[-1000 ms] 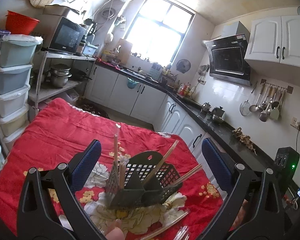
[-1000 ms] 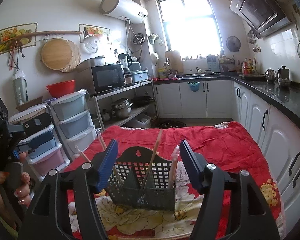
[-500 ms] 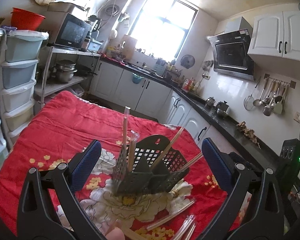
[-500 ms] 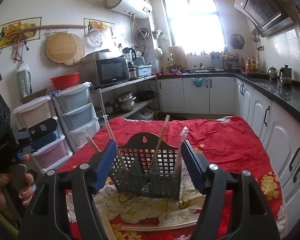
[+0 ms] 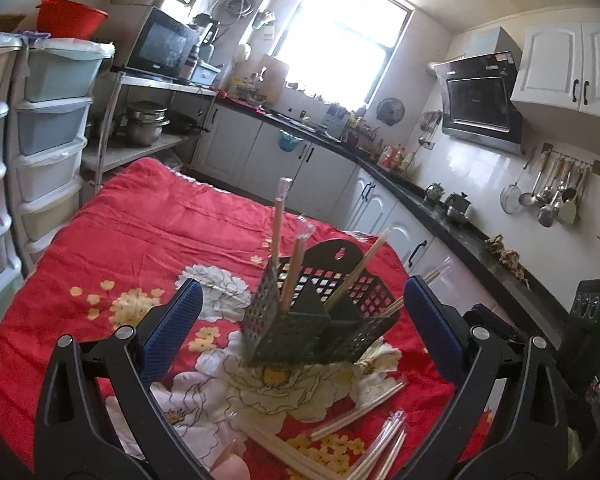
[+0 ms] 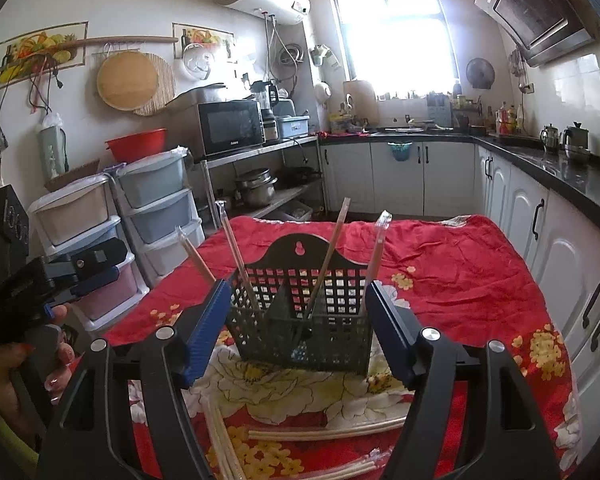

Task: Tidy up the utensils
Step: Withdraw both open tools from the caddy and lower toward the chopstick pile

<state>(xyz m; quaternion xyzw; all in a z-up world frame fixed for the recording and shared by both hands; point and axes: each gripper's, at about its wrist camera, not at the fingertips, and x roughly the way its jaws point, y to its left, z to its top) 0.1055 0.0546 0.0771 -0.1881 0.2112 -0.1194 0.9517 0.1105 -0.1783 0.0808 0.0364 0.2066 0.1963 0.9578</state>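
Left view: your left claw (image 5: 298, 320) gapes empty, now lower; basket (image 5: 320, 320) just ahead, loose chopsticks (image 5: 356, 412) beneath.

Right view: your right claw (image 6: 294, 328) has just been opening, nothing gripped, basket (image 6: 300, 320) dead ahead. Next pickup looks close.

Both grippers lower and nearer the basket (image 6: 300, 312), right gripper (image 6: 296, 332) jaws just widening, empty.

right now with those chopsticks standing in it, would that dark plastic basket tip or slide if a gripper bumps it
Probably yes. The basket is thin perforated plastic, so likely light. It sits on a loose red cloth, which may grip it, so it would tip rather than slide. The wrapped chopsticks stand tall and lean outward, so knocking one could lever it over.
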